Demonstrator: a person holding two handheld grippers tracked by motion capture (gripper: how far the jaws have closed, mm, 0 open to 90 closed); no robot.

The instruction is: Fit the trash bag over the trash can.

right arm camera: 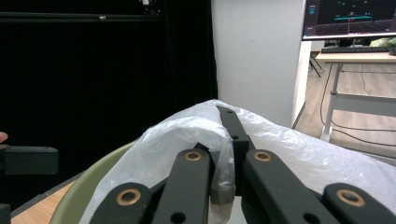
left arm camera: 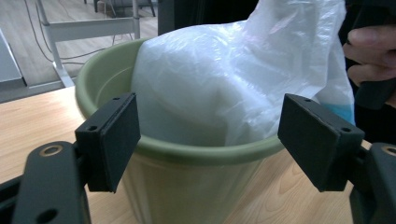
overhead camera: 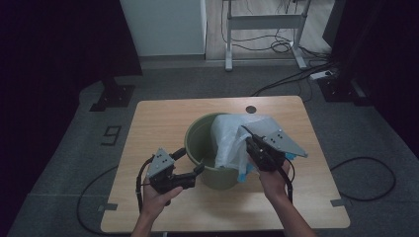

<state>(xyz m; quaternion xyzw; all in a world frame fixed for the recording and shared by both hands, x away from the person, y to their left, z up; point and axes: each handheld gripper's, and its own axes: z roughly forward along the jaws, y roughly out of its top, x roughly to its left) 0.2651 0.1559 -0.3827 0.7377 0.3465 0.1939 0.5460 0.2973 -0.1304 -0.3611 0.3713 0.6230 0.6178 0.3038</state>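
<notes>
While the person's two forearms are coming in over the near edge of the surface [overhead camera: 148, 128], the left tool [overhead camera: 200, 170] is hovering just beside the near left wall of the green bucket [overhead camera: 197, 143], its jaws standing wide apart with nothing between them. Seen from the left gripper view, those two black pads are framing the bucket's near rim without touching it. The bucket is standing upright near the middle of the surface, somewhat toward the near edge.

At the bucket's right rim, the right tool [overhead camera: 248, 136] is clamping its jaws tight on a fold of the white plastic bag [overhead camera: 230, 136]. Looking along the right gripper view, the thin film is bunching up between and around the closed jaws. The bag is sitting partly inside the bucket and is draping over its right rim, with a blue strip showing at its lower edge by the right hand [overhead camera: 272, 177].

Beyond the surface's left edge, a "9" [overhead camera: 111, 133] is marked on the grey floor. No other writing can be read.
</notes>
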